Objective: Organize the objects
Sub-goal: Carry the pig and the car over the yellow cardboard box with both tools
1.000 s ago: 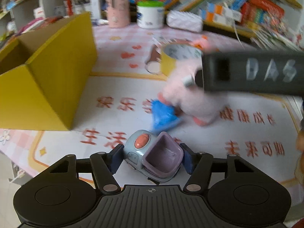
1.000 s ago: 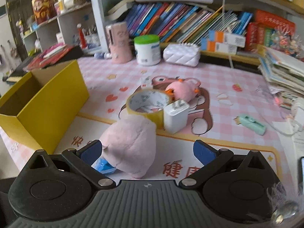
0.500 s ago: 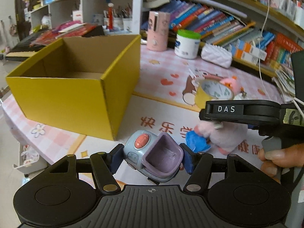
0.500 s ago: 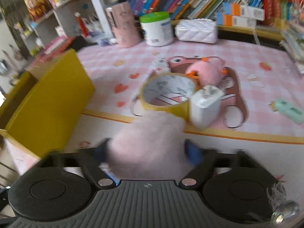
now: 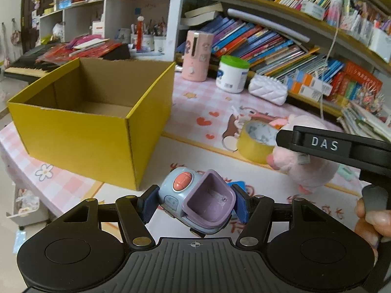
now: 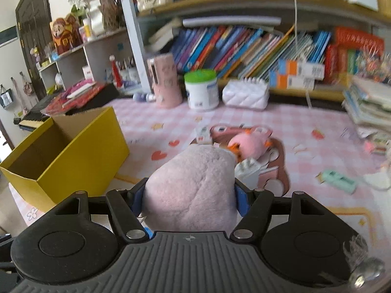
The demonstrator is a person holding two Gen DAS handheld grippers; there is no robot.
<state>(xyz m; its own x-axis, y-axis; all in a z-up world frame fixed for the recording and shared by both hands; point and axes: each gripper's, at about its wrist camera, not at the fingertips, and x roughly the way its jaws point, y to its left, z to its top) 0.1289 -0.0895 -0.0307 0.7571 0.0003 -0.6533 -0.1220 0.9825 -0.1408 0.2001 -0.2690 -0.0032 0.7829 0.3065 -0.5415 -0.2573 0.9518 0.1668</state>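
Note:
My left gripper (image 5: pixel 194 204) is shut on a blue-and-purple toy car (image 5: pixel 180 188), held just above the mat near the right corner of the open yellow cardboard box (image 5: pixel 73 131). To its right, a pale pink plush toy (image 5: pixel 305 171) sits between the right gripper's fingers (image 5: pixel 317 142). In the right wrist view my right gripper (image 6: pixel 190 196) has its jaws closing on that plush (image 6: pixel 193 178), with both pads pressed into its sides. The yellow box (image 6: pixel 80 156) stands to the left there, with nothing showing inside it.
A yellow tape roll (image 5: pixel 256 144), a white charger (image 6: pixel 246 168) and a small pink plush (image 6: pixel 249 142) lie beyond the held plush. A green item (image 6: pixel 338 178) lies at right. A white jar (image 5: pixel 232 74), a pink cylinder (image 5: pixel 198 56) and a quilted pouch (image 5: pixel 267 90) line the bookshelf.
The right gripper went from wide open around the pink plush to closed on it and lifted it slightly. The left gripper rose with the toy car and turned toward the box.

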